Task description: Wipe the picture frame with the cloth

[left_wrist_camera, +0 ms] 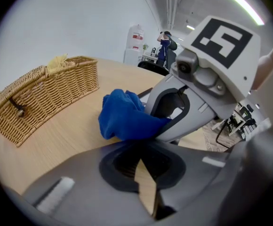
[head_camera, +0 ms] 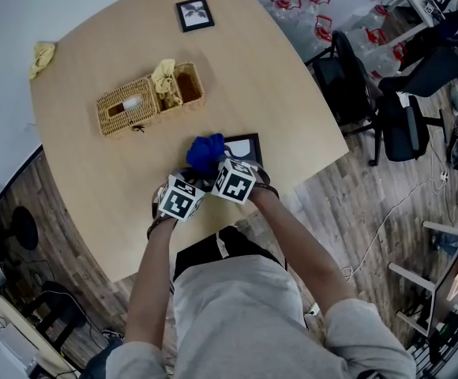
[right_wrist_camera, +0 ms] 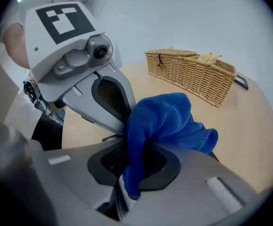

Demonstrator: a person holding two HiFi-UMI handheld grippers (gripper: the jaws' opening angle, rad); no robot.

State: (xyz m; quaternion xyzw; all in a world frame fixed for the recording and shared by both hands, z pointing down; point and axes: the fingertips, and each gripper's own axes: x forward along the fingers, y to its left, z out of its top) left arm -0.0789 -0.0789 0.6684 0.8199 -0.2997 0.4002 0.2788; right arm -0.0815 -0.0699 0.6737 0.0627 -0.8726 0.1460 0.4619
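Note:
A black picture frame with a white mat lies flat near the table's front edge. A bunched blue cloth rests over its left part. My right gripper is shut on this cloth, which bulges out above the jaws. In the head view the right gripper is at the frame's near left corner. My left gripper is just to its left, jaws shut, and I see nothing held between them. From the left gripper view, the cloth and a dark edge of the frame show right ahead.
A wicker basket with a yellow cloth in it stands mid-table behind the frame. A second small picture frame lies at the far edge, and another yellow cloth at the far left edge. Office chairs stand to the right.

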